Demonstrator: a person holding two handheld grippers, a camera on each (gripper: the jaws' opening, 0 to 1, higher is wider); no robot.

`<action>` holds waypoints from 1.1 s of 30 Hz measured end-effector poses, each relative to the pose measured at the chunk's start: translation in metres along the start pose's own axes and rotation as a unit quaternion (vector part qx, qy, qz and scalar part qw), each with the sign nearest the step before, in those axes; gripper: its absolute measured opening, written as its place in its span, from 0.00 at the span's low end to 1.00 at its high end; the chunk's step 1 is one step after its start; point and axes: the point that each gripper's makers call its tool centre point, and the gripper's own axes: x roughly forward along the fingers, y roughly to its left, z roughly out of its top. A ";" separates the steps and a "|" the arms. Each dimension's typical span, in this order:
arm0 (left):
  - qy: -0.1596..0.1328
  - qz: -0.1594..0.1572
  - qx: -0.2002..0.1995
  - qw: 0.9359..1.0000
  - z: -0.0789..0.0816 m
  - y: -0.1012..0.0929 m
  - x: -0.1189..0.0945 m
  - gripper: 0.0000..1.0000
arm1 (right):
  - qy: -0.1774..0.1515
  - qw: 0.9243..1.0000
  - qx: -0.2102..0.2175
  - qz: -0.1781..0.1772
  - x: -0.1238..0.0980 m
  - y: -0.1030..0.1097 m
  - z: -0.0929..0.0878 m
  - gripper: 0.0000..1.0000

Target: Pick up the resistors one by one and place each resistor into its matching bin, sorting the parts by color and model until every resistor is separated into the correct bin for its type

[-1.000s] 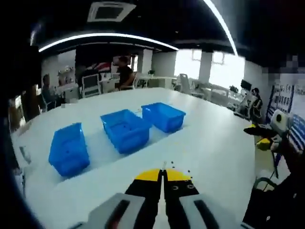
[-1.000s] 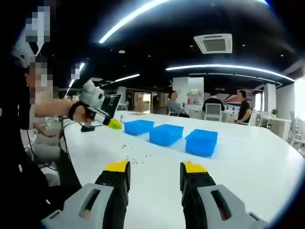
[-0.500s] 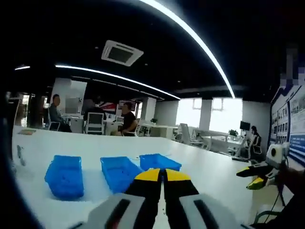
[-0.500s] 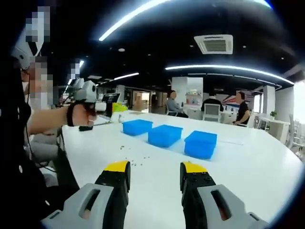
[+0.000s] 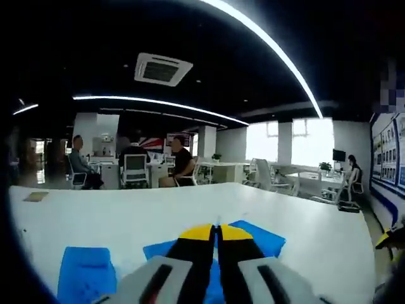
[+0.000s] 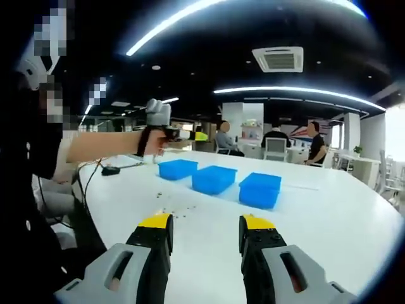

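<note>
So the left gripper (image 5: 218,233) was held up over the three blue bins (image 6: 215,179), jaws pressed tight together, and honestly I couldn't tell if a resistor was pinched in there, too tiny to see. From the right gripper view it hung above the far bin (image 6: 177,168), while the right gripper (image 6: 205,229) sat low over the white bench (image 6: 329,215) with its jaws spread and nothing in them. The loose resistors (image 6: 174,210) lay scattered on the bench just ahead of it, short of the bins. My take: check the part's colour first, get low over the right bin, then let go so it doesn't bounce out
</note>
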 end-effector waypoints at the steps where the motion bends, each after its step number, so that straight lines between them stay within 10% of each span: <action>1: 0.003 0.006 0.000 1.000 0.000 0.005 0.006 0.06 | 0.001 1.000 0.000 0.001 0.000 0.001 -0.001 0.43; 10: 0.023 0.047 0.004 0.999 -0.010 0.027 0.036 0.07 | 0.004 1.000 -0.001 0.005 0.002 0.003 -0.001 0.43; 16: 0.034 0.047 0.025 0.998 -0.016 0.023 0.029 0.47 | 0.003 1.000 -0.002 0.007 0.004 0.004 0.000 0.43; 33: 0.016 0.049 -0.012 0.999 -0.045 -0.002 -0.112 0.46 | 0.001 0.999 -0.014 0.035 0.022 0.014 0.005 0.43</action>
